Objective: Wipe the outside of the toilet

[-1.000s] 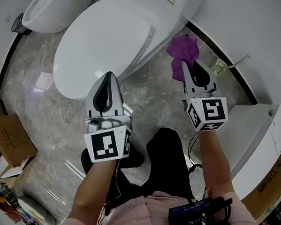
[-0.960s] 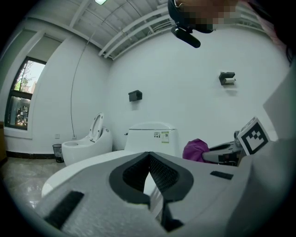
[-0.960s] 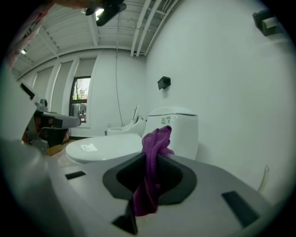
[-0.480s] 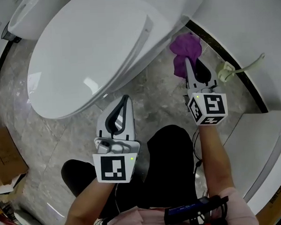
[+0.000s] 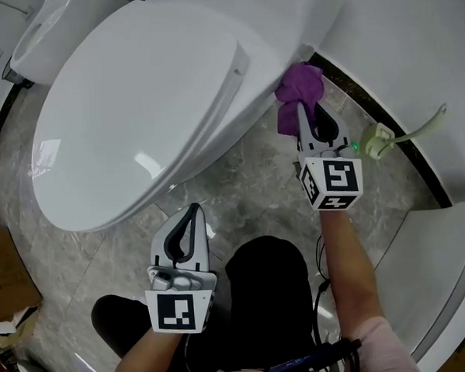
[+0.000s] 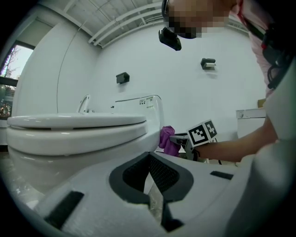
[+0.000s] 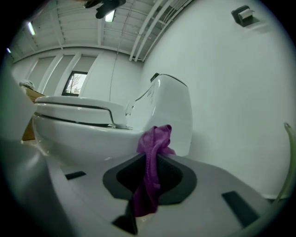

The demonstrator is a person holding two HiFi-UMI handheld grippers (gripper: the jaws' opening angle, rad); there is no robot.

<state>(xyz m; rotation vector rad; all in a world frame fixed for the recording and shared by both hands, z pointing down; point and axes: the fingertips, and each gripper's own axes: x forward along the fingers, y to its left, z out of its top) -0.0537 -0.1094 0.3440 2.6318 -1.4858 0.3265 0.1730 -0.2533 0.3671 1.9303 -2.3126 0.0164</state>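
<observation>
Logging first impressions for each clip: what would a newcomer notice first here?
The purple cloth stands out, clamped in the right gripper and held at the side of the big white toilet, near its rear. The toilet, lid shut, fills the upper left of the head view, while the left gripper hangs shut and empty over the grey marble floor.

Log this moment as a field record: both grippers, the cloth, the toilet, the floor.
left gripper: shut, empty, low over the floor in front of the bowl
right gripper: shut on the cloth
bunched purple cloth: appears pressed against the toilet's outer side, near the back
white ceramic toilet: lid down
grey marble-look tiled floor: glossy
</observation>
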